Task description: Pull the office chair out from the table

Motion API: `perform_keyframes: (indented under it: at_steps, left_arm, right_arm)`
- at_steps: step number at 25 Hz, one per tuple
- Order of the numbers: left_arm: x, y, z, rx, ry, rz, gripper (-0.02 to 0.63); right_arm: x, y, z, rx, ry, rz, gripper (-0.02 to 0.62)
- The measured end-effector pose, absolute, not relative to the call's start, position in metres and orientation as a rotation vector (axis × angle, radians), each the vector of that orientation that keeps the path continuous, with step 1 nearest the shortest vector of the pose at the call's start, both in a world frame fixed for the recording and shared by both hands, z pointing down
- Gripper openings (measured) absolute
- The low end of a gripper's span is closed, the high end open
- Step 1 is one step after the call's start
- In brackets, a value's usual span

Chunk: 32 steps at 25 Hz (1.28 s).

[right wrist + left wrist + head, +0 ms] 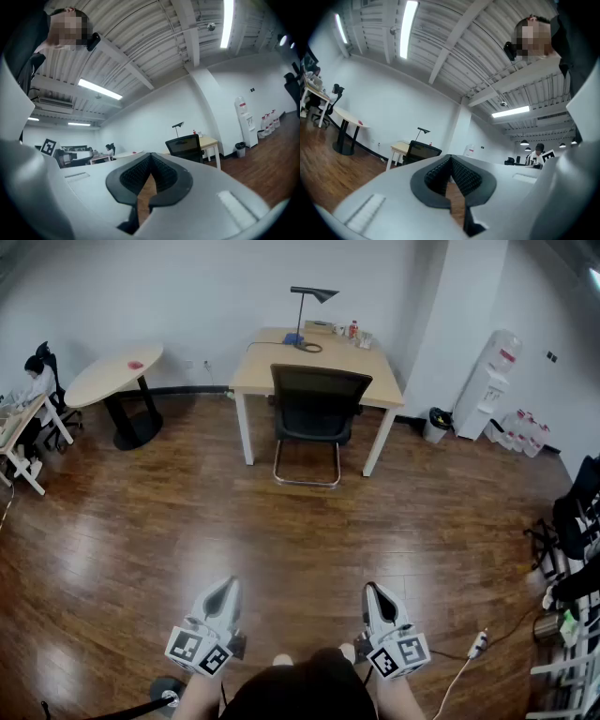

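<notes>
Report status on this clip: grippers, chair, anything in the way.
Left gripper and right gripper: shut, empty. Office chair pushed in at the table, far off, untouched. Floor between: nothing in the way.

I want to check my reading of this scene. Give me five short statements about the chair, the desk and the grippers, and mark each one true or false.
1. The chair is tucked in at the desk. True.
2. The left gripper grips the chair's back. False: it is shut on nothing, far from the chair.
3. A lamp stands on the desk. True.
4. In the head view, the water dispenser stands left of the desk. False: it stands to the right, by the wall.
5. The right gripper has its jaws wide apart. False: they are together, with nothing between them.
</notes>
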<state>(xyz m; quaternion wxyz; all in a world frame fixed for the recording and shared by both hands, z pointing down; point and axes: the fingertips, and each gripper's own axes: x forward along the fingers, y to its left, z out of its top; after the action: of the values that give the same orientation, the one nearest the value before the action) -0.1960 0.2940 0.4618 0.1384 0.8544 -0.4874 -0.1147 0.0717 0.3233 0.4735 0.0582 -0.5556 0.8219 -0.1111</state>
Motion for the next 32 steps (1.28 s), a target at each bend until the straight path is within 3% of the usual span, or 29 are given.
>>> perform_keyframes:
  at_steps: [13,22,32]
  left_arm:
    - [-0.186,0.233,0.474,2.445,-1.496,-0.348,0.001]
    - [-0.126,0.140,0.439,2.626,-1.414,-0.410,0.002]
    - [-0.084,0.069,0.463,2.559,-1.472,-0.355,0.002]
  right_arm:
    - [0.098,0.245,0.475,-1.593,2.443,-0.364,0.014]
    - [0.143,0.151,0.455,-1.549,2.438,-0.254,0.014]
    - [0.183,0.089,0.492,-1.566,2.514,-0.332,0.014]
